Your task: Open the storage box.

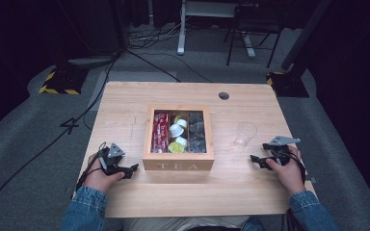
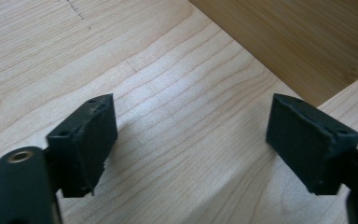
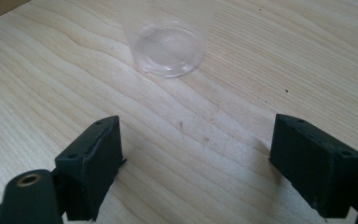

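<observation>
A wooden tea box [image 1: 178, 166] marked TEA stands open at the table's middle, with red sachets [image 1: 160, 131], white and green capsules [image 1: 177, 130] and dark packets [image 1: 196, 131] in its compartments. A clear plastic cup [image 1: 244, 133] stands upright to the box's right; the right gripper view has it [image 3: 168, 39] just beyond the jaws. My left gripper [image 1: 131, 169] rests open on the table by the box's front left corner [image 2: 307, 51]; its jaws [image 2: 191, 144] hold nothing. My right gripper [image 1: 256, 160] sits open just in front of and to the right of the cup, jaws [image 3: 196, 163] spread wide over bare wood.
The wooden table [image 1: 183, 192] has a cable hole [image 1: 224, 96] at its far edge. Cables trail off the table's left side over the grey carpet. A chair and desk legs stand farther back on the floor.
</observation>
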The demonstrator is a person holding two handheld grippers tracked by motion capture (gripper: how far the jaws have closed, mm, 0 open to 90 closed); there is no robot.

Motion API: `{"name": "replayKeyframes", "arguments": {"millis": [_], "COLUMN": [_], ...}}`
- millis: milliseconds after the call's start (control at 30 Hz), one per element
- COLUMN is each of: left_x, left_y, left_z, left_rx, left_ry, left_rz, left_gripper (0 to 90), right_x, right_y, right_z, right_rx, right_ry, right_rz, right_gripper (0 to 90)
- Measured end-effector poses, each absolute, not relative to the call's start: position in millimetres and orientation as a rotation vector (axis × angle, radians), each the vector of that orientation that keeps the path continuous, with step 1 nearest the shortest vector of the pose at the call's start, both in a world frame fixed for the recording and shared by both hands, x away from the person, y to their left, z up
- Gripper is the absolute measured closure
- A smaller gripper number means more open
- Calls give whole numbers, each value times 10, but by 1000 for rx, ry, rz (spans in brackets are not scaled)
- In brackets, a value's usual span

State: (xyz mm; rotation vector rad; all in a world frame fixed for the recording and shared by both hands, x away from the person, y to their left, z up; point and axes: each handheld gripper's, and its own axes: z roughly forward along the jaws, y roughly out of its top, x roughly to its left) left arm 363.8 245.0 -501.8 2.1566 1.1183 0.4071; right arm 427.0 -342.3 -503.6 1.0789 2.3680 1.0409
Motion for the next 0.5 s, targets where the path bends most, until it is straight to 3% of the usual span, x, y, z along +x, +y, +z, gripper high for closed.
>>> {"name": "replayKeyframes", "arguments": {"millis": [67,500], "left_x": [3636,3579], "left_y": [2455,2461], "left_z": [-5006,-4692], "left_rx": [2160,2147], "left_ry": [1127,1149], "left_rz": [409,383], "left_gripper": [239,254], "right_x": [4270,4272], "right_y": [-3422,-3420], "right_z": [-5036,-5036], "right_rx": [1079,1080], "right_ry": [2368,2366], "right_rz": [1041,1040], "right_gripper": [166,167]}}
